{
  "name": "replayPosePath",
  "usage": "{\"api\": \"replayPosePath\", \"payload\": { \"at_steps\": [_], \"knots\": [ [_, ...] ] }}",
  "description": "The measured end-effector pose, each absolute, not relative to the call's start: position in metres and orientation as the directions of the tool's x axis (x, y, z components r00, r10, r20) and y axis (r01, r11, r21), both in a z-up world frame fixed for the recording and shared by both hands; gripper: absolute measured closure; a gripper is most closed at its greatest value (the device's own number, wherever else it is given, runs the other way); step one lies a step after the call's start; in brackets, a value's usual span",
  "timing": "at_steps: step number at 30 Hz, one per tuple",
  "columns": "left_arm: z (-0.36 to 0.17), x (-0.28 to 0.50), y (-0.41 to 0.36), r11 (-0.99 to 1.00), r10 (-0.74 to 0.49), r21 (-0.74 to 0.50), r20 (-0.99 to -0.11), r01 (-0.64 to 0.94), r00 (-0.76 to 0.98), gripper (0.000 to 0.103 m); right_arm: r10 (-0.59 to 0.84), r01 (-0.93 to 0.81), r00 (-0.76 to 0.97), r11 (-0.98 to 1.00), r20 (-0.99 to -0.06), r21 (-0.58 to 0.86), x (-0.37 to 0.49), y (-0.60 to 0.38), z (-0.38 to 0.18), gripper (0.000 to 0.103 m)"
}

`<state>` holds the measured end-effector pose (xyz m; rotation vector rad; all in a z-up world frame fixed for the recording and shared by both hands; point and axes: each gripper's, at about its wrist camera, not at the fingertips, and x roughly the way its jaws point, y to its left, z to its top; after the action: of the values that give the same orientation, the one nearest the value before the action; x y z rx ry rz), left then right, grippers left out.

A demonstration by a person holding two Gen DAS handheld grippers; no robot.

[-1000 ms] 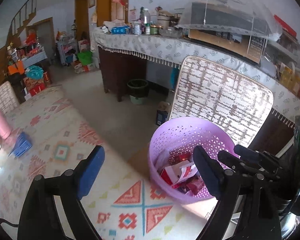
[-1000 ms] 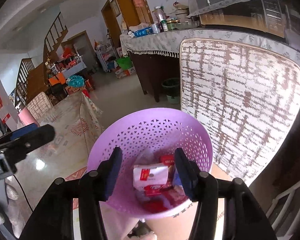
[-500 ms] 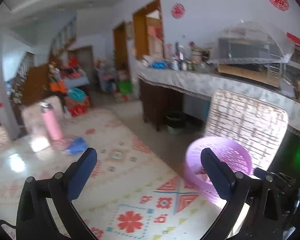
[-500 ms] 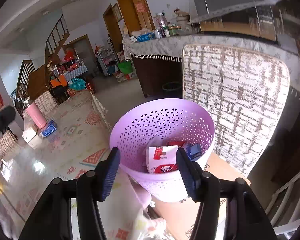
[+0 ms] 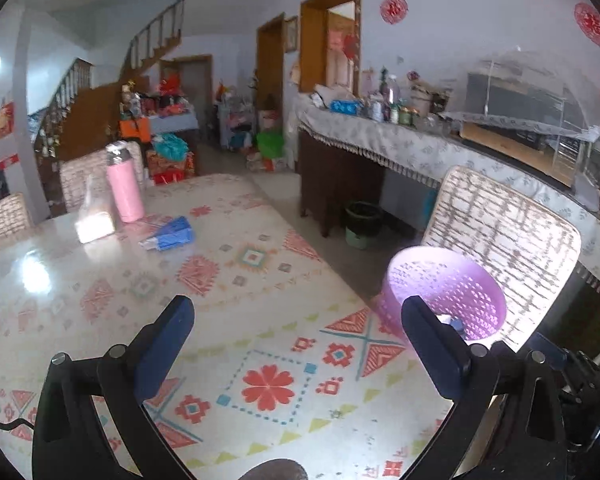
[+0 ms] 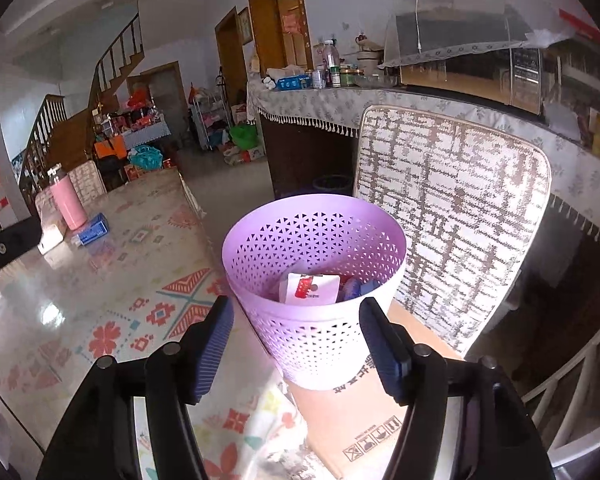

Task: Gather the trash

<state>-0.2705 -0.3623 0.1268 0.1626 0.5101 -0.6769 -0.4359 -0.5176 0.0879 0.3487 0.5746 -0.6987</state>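
Two sets of fingers, both empty | left gripper [image 5: 298, 344] fully spread; blue wrapper [image 5: 168, 236] on bench [image 5: 260, 280] far ahead | right gripper [image 6: 296, 344] opening before lilac basket [image 6: 314, 280] | risk: widening fingers tip basket.

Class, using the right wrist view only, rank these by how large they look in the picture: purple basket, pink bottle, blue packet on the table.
1. Purple basket, though it is nearest the camera.
2. Pink bottle.
3. Blue packet, farther off beside the bottle.
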Motion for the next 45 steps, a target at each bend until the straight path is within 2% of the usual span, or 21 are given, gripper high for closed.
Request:
{"api": "replayPosePath", "payload": {
  "at_steps": [5, 7, 18, 29, 45],
  "knots": [
    [0.129, -0.281, -0.352, 0.786, -0.566, -0.013, -0.415, 0.618, 0.712, 0.000, -0.499, 0.682, 0.619, 0.724, -0.606, 0.101, -0.433, -0.514, 0.085, 0.032],
    [0.129, -0.281, -0.353, 0.784, -0.566, -0.006, -0.414, 0.620, 0.713, 0.000, -0.497, 0.681, 0.618, 0.726, -0.609, 0.098, -0.431, -0.514, 0.084, 0.031],
    [0.108, -0.282, -0.378, 0.750, -0.538, 0.063, -0.519, 0.658, 0.664, 0.000, -0.500, 0.692, 0.587, 0.718, -0.637, 0.075, -0.427, -0.520, 0.073, 0.030],
    [0.088, -0.275, -0.397, 0.707, -0.542, 0.038, -0.614, 0.706, 0.575, 0.000, -0.501, 0.709, 0.570, 0.700, -0.651, 0.083, -0.428, -0.531, 0.065, 0.030],
    [0.072, -0.270, -0.414, 0.688, -0.523, 0.036, -0.667, 0.725, 0.530, 0.000, -0.520, 0.724, 0.545, 0.687, -0.658, 0.058, -0.425, -0.538, 0.059, 0.028]
  ]
}}
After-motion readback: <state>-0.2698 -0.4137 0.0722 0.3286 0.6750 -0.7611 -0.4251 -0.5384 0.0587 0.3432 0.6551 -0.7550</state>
